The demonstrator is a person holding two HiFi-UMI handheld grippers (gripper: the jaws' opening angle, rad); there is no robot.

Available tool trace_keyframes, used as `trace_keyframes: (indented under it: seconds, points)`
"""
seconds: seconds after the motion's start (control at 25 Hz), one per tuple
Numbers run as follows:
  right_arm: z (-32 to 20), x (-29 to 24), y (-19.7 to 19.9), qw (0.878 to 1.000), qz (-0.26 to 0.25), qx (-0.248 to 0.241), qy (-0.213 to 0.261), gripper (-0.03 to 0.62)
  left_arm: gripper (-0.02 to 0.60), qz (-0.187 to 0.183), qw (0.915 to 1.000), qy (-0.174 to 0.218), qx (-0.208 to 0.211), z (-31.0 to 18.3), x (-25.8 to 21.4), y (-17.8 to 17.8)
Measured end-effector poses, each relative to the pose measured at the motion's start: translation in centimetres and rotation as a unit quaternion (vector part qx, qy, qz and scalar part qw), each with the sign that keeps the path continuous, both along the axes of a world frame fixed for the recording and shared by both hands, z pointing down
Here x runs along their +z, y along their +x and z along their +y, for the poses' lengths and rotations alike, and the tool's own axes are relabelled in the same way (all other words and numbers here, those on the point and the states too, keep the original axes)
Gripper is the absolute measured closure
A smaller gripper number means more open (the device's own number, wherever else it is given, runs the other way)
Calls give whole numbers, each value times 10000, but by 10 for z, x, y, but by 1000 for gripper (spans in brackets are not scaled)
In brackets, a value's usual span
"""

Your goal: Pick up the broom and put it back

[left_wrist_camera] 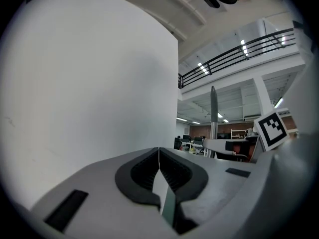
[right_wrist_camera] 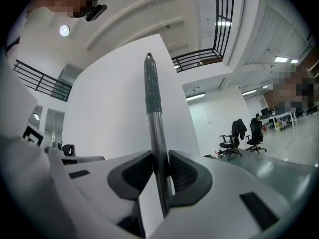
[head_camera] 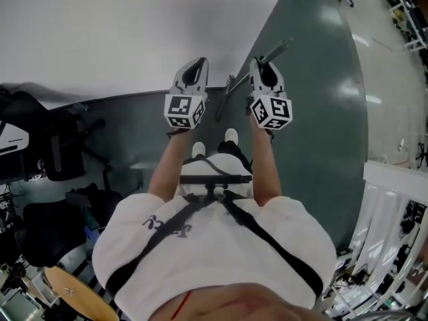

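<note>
Two hand-held grippers are held level in front of a white wall [head_camera: 120,32].

**Left gripper** [left_wrist_camera: 159,156]: the fingers lie flat against each other with nothing between them.

**Right gripper** [right_wrist_camera: 159,158]: the fingers are clamped on the metal shaft of the broom [right_wrist_camera: 152,98]. The broom stands almost upright between them, with its dark grip sleeve and rounded tip above the fingers. In the head view the shaft runs aslant through this gripper, and its lower part passes between the two grippers.

**Markings:** each gripper carries a cube [head_camera: 184,110] faced with black-and-white square markers. The dark print on the person's white shirt [head_camera: 164,225] is too small to read.

**Edges and room:**
- The foot of the wall meets the grey-green floor [head_camera: 321,126] just ahead of the person's shoes [head_camera: 231,136].
- The wall's outer edge runs up past the right gripper, and beyond it open, glossy floor stretches away.
- Dark chairs [head_camera: 60,152] and other gear crowd the left side.
- A white partition [head_camera: 394,179] bounds the right side.
- In the right gripper view, two office chairs [right_wrist_camera: 234,138] stand well apart from the grippers across bare floor.
- A railed balcony [left_wrist_camera: 239,54] runs overhead.
</note>
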State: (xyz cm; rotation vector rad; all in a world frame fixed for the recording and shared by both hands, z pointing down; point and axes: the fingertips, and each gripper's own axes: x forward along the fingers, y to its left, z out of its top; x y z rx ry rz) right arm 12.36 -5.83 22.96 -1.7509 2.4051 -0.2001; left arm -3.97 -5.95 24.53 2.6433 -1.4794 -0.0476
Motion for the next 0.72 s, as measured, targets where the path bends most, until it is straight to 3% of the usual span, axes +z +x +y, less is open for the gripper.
trace_keyframes:
  seconds: [0.24, 0.48, 0.72]
  points:
    - [7, -36, -15, 9991, 188, 23, 385, 496, 569, 105, 9996, 220, -164, 1, -35, -15]
    - [20, -77, -27, 9966, 218, 26, 789, 500, 569, -61, 9977, 616, -263, 8, -72, -25]
    - [26, -102, -38, 9949, 106, -85, 997, 503, 569, -210, 9963, 764, -339, 13, -86, -32]
